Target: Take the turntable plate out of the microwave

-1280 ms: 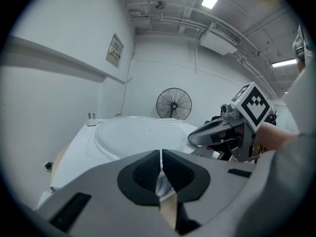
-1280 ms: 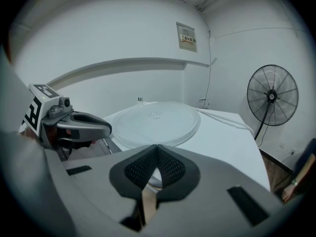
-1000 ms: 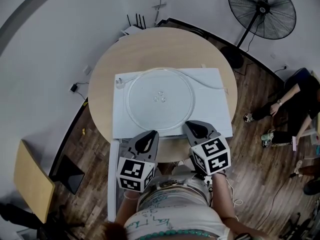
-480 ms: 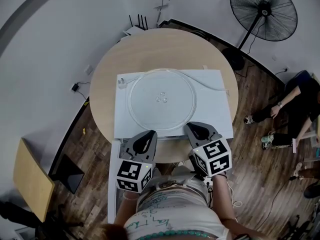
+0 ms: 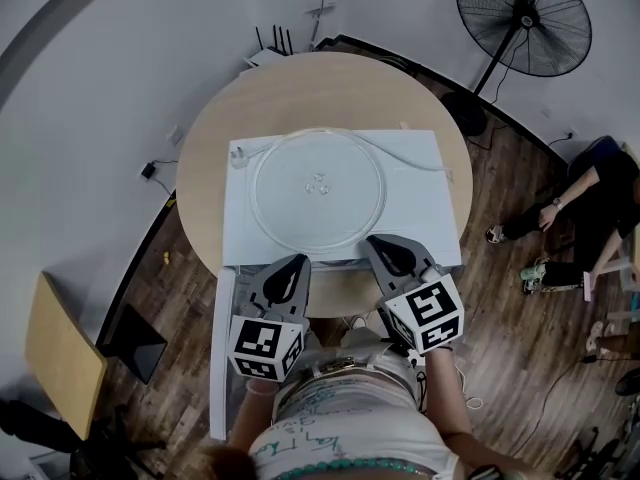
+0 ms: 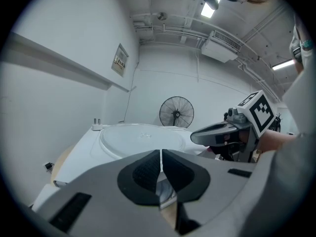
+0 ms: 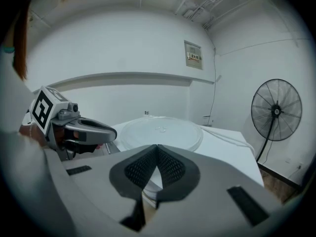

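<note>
While poised at lower centre, jaws pressed together and empty: left gripper (image 5: 290, 268), right gripper (image 5: 385, 248). Straight up-frame of both, flat atop the white microwave (image 5: 425, 218) on the round worktop (image 5: 320, 88): turntable plate (image 5: 318, 193). Round, no long axis; about equally near either.

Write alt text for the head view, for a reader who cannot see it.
A glass turntable plate lies on top of a white microwave on a round wooden table. The left gripper and right gripper, both shut and empty, point at the microwave's near edge.
</note>
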A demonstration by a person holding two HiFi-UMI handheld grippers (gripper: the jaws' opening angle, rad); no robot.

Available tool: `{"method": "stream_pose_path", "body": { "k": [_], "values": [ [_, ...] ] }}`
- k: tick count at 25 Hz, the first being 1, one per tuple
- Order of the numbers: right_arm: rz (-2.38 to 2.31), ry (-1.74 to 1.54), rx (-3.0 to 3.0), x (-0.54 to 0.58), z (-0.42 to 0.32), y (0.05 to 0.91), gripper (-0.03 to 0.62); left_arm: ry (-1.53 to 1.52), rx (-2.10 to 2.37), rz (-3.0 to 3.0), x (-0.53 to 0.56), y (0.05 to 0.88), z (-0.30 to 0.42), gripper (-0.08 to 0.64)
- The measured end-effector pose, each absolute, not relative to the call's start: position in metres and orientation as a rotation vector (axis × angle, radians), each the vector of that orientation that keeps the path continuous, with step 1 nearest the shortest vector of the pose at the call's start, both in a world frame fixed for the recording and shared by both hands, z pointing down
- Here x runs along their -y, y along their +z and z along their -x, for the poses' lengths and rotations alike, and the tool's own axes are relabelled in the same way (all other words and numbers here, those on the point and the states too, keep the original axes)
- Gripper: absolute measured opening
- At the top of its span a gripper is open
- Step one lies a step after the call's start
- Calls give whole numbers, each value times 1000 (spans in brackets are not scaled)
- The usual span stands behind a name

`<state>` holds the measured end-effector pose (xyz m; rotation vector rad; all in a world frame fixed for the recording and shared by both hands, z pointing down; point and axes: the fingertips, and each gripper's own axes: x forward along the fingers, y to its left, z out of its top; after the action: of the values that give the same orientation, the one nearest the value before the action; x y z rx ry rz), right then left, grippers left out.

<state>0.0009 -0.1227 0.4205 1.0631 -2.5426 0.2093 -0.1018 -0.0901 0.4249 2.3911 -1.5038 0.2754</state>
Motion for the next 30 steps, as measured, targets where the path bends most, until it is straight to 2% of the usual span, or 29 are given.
{"method": "stream_pose_path", "body": {
  "k": [19,30],
  "values": [
    [-878,14,2818,79,-13,372,-9,90,1683,-2474,58,371,42,20],
    [-909,9,2888,49,-2,351,-9,100,1758,-2514,31,354,49,15]
  ]
}}
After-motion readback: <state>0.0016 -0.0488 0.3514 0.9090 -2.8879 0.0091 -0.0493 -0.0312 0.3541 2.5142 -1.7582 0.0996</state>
